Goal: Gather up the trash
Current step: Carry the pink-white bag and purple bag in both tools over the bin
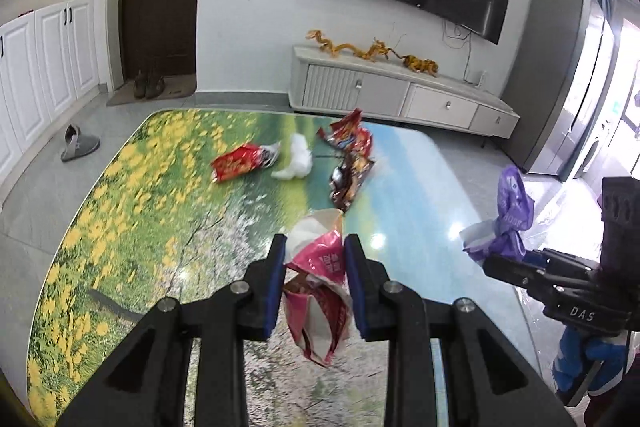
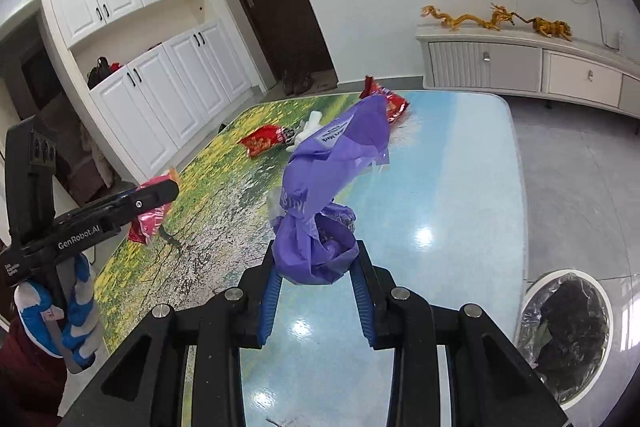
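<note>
1. The left tongs (image 1: 313, 281) are closed on a crumpled pink-and-white wrapper (image 1: 320, 291), pinched between the blue pads (image 1: 274, 291) and held above the bench (image 1: 168, 187), over its near part.
2. The right tongs (image 2: 316, 277) grip a twisted purple plastic bag (image 2: 324, 195); its bunched lower end sits between the ribbed blue fingers (image 2: 362, 293), and the rest rises up and away over the bench's near right part.
3. In the left wrist view the purple bag (image 1: 508, 215) shows beyond the bench's right edge, held by the right tongs (image 1: 496, 267).
4. In the right wrist view the left tongs (image 2: 160, 193) are seen side-on at the bench's left edge, with the pink wrapper (image 2: 146, 223) hanging from them.
5. Loose trash lies on the bench toward its far edge: a red snack packet (image 1: 236, 167), a white tissue wad (image 1: 296, 157) just beside it, and a dark red and orange foil wrapper (image 1: 350, 159) to the tissue's right.
6. A round white bin (image 2: 568, 339) lined with a clear bag stands on the floor off the bench's near right corner; dark contents show inside.
7. A grey slipper (image 1: 78, 145) lies on the floor beyond the bench's left edge.
</note>
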A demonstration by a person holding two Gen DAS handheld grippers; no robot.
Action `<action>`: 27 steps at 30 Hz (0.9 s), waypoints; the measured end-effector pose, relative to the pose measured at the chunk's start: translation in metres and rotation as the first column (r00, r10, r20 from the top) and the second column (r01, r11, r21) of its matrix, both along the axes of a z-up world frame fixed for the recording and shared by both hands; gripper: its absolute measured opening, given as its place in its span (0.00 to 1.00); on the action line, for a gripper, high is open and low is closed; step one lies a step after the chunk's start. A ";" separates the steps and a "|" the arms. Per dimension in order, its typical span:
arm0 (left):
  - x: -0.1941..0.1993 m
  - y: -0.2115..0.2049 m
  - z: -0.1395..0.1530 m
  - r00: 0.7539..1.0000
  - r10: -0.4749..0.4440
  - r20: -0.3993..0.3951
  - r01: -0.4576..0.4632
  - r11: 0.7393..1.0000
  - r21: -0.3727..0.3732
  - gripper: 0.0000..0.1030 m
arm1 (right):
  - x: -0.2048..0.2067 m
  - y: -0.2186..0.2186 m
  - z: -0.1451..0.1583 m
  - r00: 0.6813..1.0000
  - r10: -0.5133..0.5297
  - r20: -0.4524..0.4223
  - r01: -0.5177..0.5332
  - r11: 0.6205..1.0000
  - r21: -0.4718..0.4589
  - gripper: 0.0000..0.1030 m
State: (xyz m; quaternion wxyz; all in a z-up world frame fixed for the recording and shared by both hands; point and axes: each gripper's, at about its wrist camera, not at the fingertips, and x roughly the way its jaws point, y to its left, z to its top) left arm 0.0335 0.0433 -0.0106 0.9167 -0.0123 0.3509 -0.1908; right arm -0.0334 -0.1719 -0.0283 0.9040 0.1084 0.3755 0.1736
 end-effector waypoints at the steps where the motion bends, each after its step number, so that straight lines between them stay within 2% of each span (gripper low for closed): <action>1: 0.000 -0.005 0.004 1.000 -0.007 0.006 0.007 1.000 -0.002 0.26 | -0.002 -0.005 0.001 1.000 -0.010 0.005 0.010 1.000 0.005 0.30; 9: 0.008 -0.059 0.030 0.996 -0.093 0.012 0.093 0.995 -0.023 0.26 | -0.019 -0.065 0.008 0.992 -0.123 0.038 0.122 0.992 0.037 0.30; 15: 0.014 -0.137 0.041 0.976 -0.217 -0.001 0.217 0.976 -0.016 0.26 | -0.036 -0.129 -0.004 0.967 -0.253 0.022 0.251 0.965 0.071 0.30; 20: 0.014 -0.220 0.034 0.940 -0.339 -0.044 0.339 0.941 -0.010 0.26 | -0.049 -0.181 -0.035 0.935 -0.351 -0.057 0.355 0.931 0.082 0.31; 27: 0.008 -0.332 -0.004 0.871 -0.469 -0.148 0.479 0.877 0.042 0.27 | -0.062 -0.243 -0.084 0.878 -0.441 -0.189 0.467 0.875 0.126 0.32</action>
